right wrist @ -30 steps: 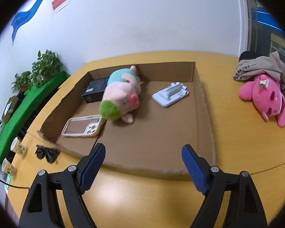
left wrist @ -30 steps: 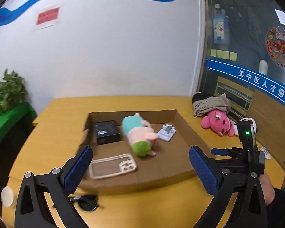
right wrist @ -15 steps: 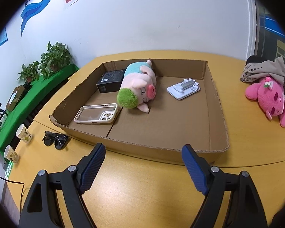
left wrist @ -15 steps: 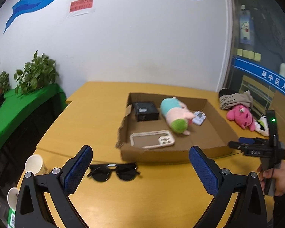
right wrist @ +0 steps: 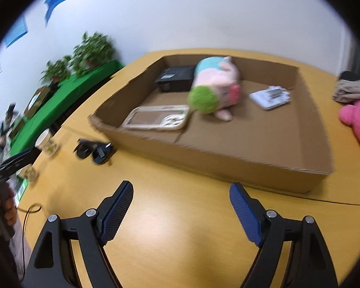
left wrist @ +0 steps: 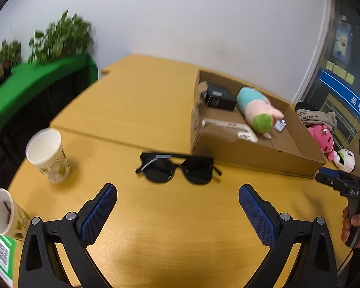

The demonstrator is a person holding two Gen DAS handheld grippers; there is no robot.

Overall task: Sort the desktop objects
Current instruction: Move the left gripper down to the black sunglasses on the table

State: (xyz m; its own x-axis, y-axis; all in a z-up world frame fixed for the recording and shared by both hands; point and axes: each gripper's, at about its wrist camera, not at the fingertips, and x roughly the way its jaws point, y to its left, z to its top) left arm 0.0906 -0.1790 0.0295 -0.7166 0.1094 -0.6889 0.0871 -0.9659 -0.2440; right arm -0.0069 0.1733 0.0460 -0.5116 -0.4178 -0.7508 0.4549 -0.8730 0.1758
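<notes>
2 dark lenses make up the sunglasses [left wrist: 177, 169], which lie flat on the yellow table [left wrist: 180, 228] just beside the cardboard box [left wrist: 252, 153]. They look light, thin and easy to break, with smooth, slippery lenses. I think the middle bridge is the best place to pinch. The left gripper [left wrist: 177, 213] is wide open and holds nothing. The right gripper [right wrist: 181, 212] is wide open and empty too.
</notes>
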